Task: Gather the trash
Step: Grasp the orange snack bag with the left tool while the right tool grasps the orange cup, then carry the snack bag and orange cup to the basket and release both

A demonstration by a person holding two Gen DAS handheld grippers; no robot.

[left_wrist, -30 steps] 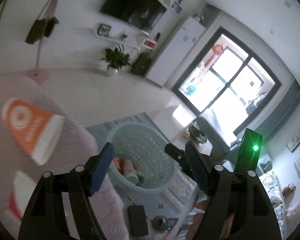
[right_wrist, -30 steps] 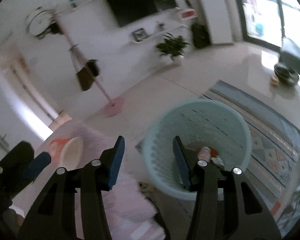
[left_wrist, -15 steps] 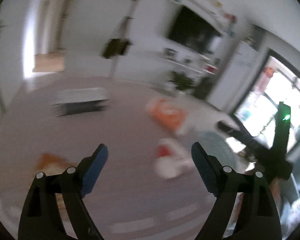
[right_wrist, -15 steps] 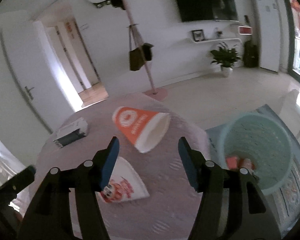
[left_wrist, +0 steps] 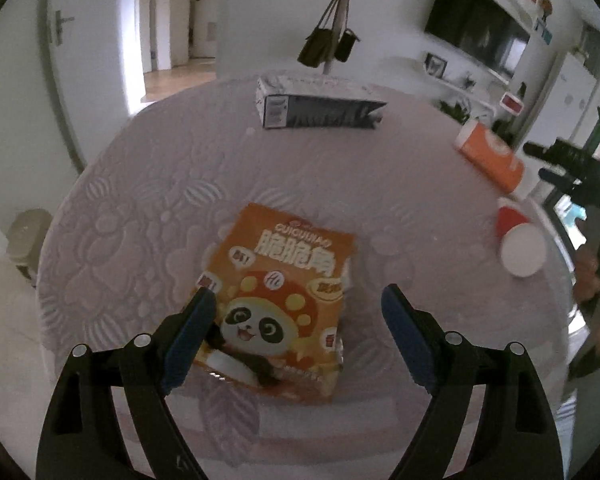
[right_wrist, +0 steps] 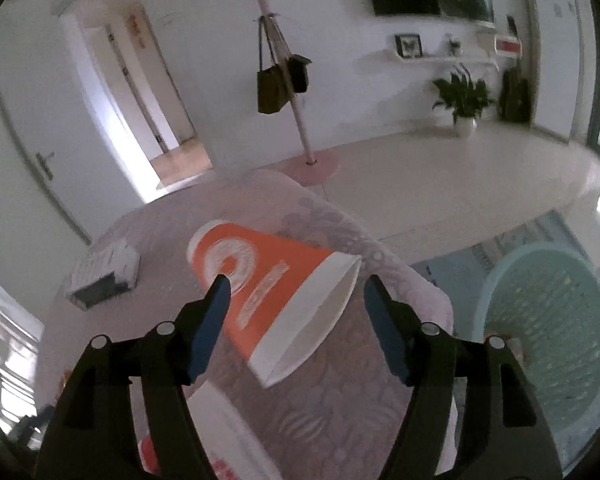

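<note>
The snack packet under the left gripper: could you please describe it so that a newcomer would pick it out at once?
On the round table with the pale embossed cloth, look at the near side, below the long dark carton. The snack packet lies flat there. It alone is a flat orange pouch with a cartoon panda; the other orange items are paper cups on their sides.

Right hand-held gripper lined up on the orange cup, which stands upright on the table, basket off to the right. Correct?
Not quite: the orange cup lies on its side, not upright, as the right wrist view shows. The right hand-held gripper, jaws opening, is lined up on it, on the table, with the basket to the right.
</note>
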